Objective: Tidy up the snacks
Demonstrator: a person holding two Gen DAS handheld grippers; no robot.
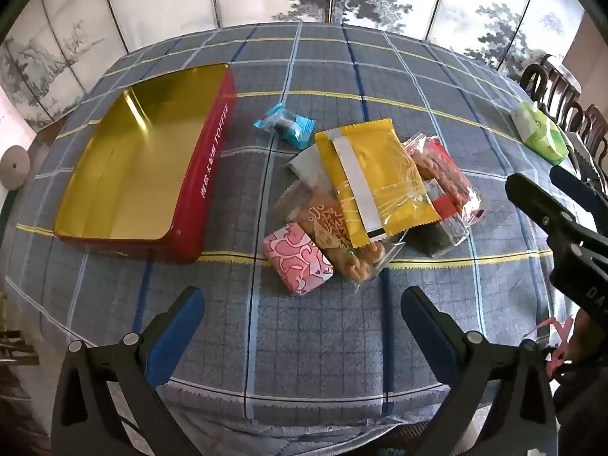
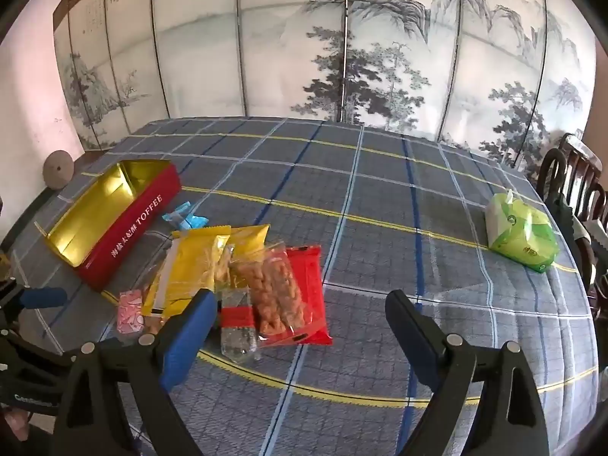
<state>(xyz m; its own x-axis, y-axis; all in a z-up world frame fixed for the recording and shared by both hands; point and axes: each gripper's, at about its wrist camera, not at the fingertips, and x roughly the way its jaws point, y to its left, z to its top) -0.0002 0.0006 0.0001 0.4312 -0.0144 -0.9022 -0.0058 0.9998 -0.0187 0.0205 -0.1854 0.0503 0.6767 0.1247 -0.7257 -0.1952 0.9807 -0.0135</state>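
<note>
Snack pile (image 1: 372, 197) sits on the table (image 1: 380, 76) just right of the red toffee tin (image 1: 125, 174), which is empty. Risk: packets overlap and are slick, so a pinch on the yellow packet (image 1: 374, 178) could drag neighbours or slip; the pink candy (image 1: 298, 262) may skid. Left tool (image 1: 302, 319) spread wide, nothing between, tilted steeply down, nearer than the pile. Right tool (image 2: 300, 323) also spread, empty, angled down, right of the tin.
</note>
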